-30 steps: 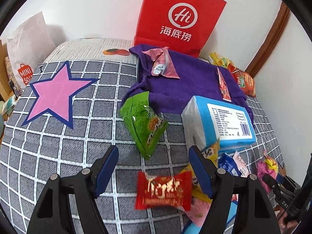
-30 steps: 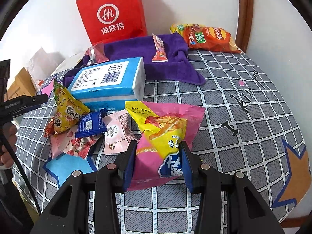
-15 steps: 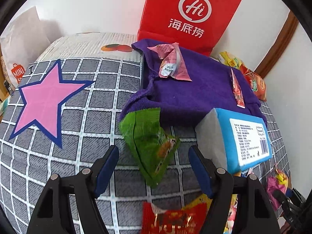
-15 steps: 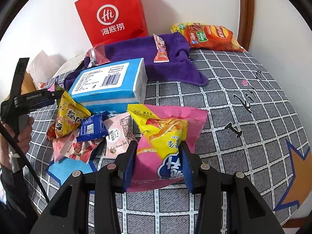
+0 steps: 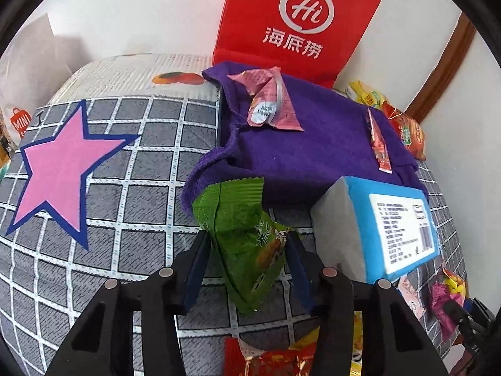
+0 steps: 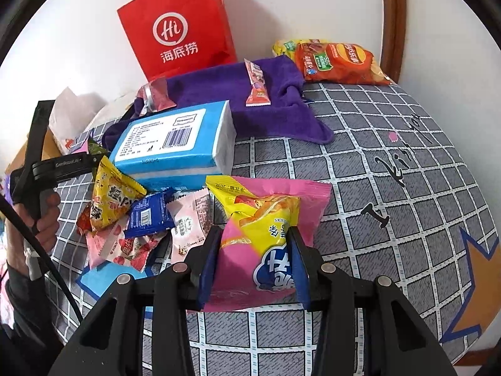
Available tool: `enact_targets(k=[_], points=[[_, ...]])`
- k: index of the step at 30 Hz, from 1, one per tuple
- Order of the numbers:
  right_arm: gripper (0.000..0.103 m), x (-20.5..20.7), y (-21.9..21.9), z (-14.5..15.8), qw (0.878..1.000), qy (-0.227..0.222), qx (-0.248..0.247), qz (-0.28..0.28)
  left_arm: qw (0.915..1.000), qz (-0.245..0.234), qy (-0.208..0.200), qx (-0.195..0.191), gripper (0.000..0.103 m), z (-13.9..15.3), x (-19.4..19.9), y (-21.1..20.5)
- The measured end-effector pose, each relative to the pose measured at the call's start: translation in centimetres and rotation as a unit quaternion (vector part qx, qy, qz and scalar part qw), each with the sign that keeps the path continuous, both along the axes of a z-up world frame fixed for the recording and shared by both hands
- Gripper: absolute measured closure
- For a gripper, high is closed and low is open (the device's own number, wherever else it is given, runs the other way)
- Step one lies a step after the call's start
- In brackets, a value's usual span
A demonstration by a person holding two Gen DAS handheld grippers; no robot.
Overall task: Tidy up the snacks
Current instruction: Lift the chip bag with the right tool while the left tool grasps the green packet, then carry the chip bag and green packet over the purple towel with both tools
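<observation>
1. Green snack packet (image 5: 247, 238): pinched between the blue pads of the left gripper (image 5: 249, 250), jaws closed in on its lower half. Its top edge reaches the near hem of the purple towel (image 5: 300, 150). Whether its bottom tip touches the cloth below, I cannot tell.
2. Pink-and-yellow snack bag (image 6: 266, 238): clamped between the pads of the right gripper (image 6: 255, 260), jaws narrowed onto its lower part; upper part fans out toward the blue tissue box (image 6: 175, 144).
3. Blue tissue box: lies on the grey checked bedspread (image 6: 391, 219), just beside the towel's front edge, barcode label up. In the left wrist view it sits just right of the green packet.
4. Loose pile left of the pink bag: yellow packet (image 6: 112, 197), dark blue packet (image 6: 147, 216), pale pink packet (image 6: 191, 222), strawberry-print packet (image 6: 125, 247), overlapping one another.
5. On the towel: a pink pouch (image 5: 269, 100) at its left part, a slim pink bar (image 6: 258, 84) toward the right.
6. Behind the towel: red paper bag (image 6: 178, 28) upright against the wall. Orange chip bag (image 6: 338, 62) flat near the wooden frame, beside the towel's far corner.
7. Red candy wrapper (image 5: 272, 360) at the bottom edge of the left view, below the gripper.
8. Pink star (image 5: 62, 169) printed on the bedspread, well left of the green packet.
</observation>
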State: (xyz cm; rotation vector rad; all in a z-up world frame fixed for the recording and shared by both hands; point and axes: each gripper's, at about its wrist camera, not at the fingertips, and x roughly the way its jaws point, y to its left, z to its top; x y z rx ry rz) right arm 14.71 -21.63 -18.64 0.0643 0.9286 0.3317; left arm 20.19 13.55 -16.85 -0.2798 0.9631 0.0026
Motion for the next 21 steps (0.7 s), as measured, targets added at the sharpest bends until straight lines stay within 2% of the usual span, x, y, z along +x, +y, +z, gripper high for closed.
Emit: enact_targets(k=[13, 18, 21], points=[[0.062, -1.9, -0.5, 3.8, 0.999, -0.034, 0.015, -0.007, 0.9989, 0.002, -0.045, 0.008, 0.057, 5.5, -4.0, -0.1], [0.062, -1.3, -0.1, 5.8, 0.999, -0.053, 0.008, -0.008, 0.9979, -0.002, -0.064, 0.011, 0.057, 7.4, -4.7, -0.6], [0.062, -0.2, -0.1, 6.9, 0.998, -0.061, 0.007, -0.026, 0.9972, -0.006, -0.073, 0.013, 0.057, 8.4, -4.6, -1.0]])
